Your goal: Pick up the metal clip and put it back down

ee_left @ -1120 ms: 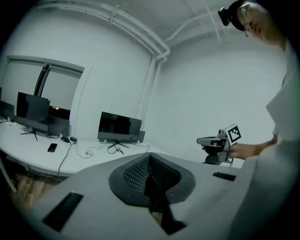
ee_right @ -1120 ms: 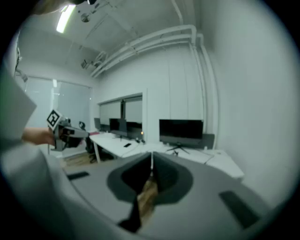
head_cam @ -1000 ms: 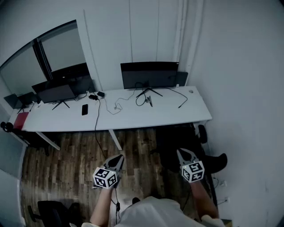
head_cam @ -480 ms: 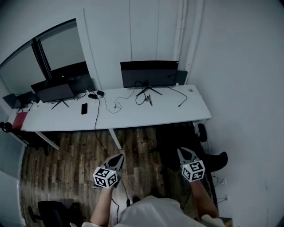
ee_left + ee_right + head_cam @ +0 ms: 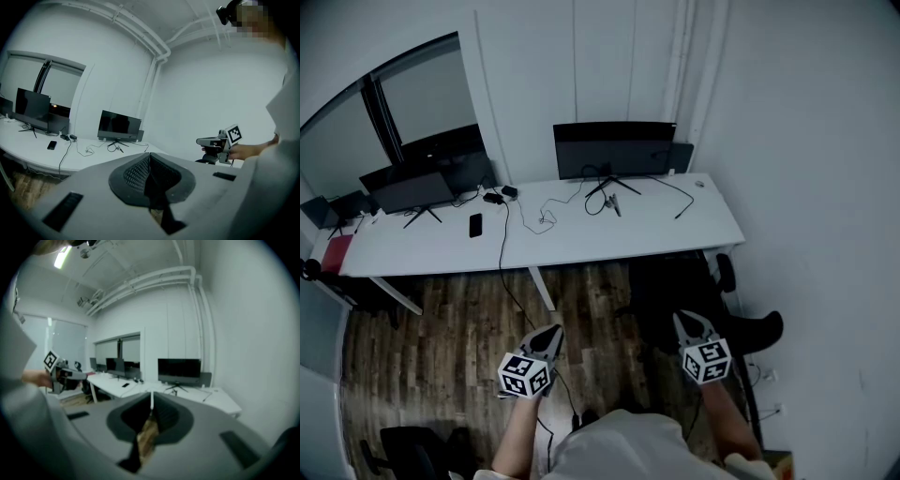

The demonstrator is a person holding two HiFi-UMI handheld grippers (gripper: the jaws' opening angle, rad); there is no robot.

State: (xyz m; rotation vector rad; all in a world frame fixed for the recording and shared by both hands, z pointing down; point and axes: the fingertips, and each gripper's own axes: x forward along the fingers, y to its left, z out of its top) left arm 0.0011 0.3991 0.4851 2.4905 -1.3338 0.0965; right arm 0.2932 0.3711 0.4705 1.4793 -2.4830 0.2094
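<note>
**Head view: both tools closed and empty, away from the table**

Left gripper view shows the grey two-jaw left tool (image 5: 150, 158) with its dark ribbed pads pressed together and nothing between them. The matching right tool (image 5: 151, 405) is closed the same way in the right gripper view, and it too is empty. From the head camera, each is held out in front of the person at the bottom of the picture, marker cube on top. Both are over the dark wooden plank floor (image 5: 459, 323) and well apart from the long white table (image 5: 581, 251). A black office chair (image 5: 675, 292) stands between the right tool and the table's edge.

The small dark metal clip (image 5: 615, 207) lies on the table just in front of the stand of the wide black monitor (image 5: 614, 150), beside loops of black cable (image 5: 546, 223). It is too small to show any detail. A flat black phone (image 5: 475, 224) lies further left.
</note>
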